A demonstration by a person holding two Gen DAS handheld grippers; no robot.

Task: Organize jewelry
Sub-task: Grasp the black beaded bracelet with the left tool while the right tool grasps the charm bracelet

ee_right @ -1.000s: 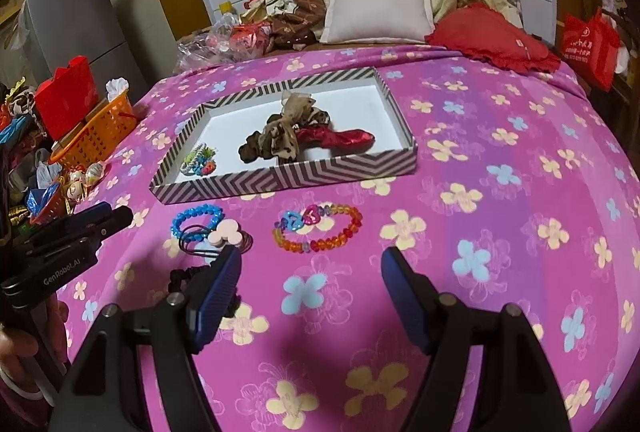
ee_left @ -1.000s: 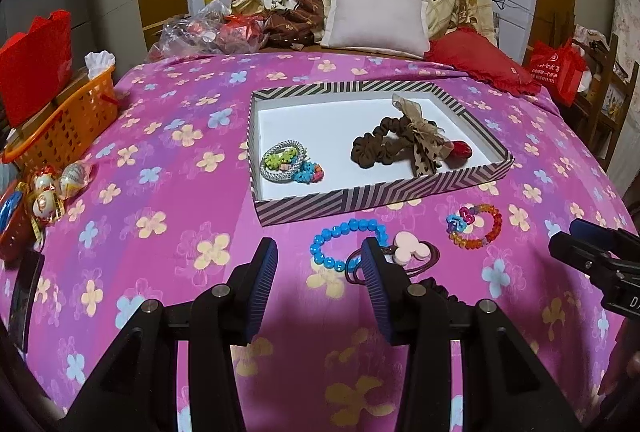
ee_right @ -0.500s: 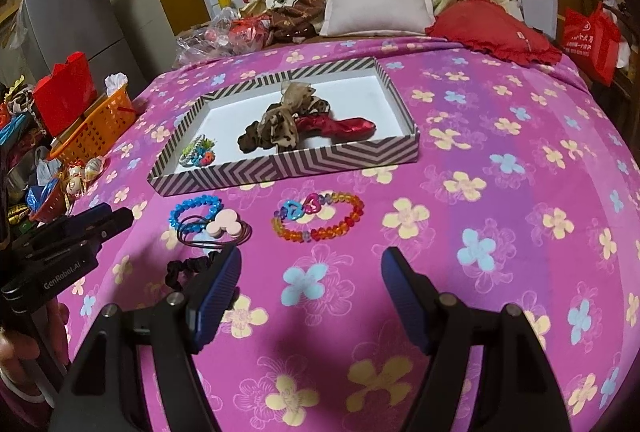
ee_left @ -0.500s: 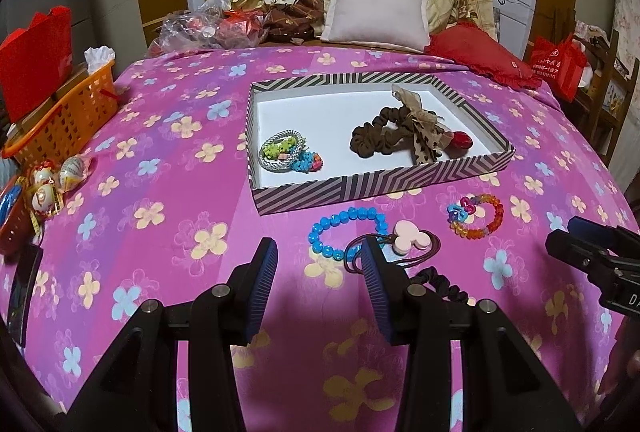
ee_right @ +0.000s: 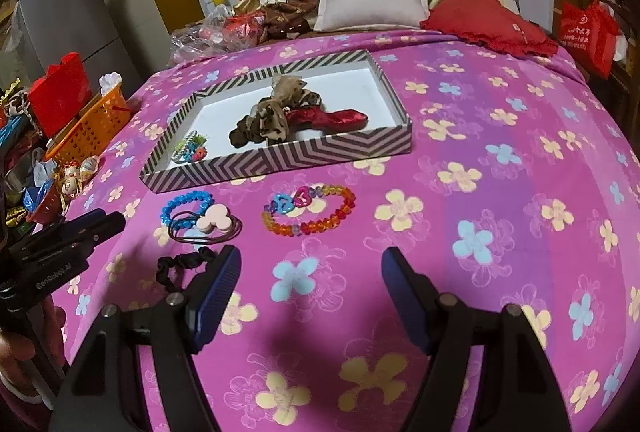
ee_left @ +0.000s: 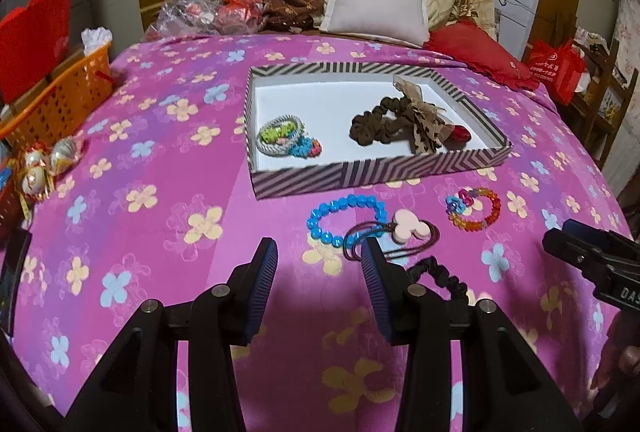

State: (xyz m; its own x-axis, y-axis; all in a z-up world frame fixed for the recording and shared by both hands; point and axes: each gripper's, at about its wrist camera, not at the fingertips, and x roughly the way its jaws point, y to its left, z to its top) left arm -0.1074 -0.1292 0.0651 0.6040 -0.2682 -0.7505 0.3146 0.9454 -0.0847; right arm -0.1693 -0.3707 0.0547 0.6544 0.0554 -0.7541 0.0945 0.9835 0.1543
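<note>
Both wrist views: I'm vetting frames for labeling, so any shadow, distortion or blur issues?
Left wrist view: fisheye bends the striped tray; left gripper shadows the bedspread below. Right wrist view: same bulging, shadow beneath right gripper; multicolored bracelet sharp.

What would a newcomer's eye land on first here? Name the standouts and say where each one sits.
First, the bright pink flowered bedspread filling both views, with the striped tray in its middle holding a brown scrunchie and small hair ties. Next, the loose pieces in front of the tray: a blue bead bracelet, a rainbow bead bracelet to its right, and a black hair tie nearest. Both grippers, left and right, hover with jaws open and empty.
</note>
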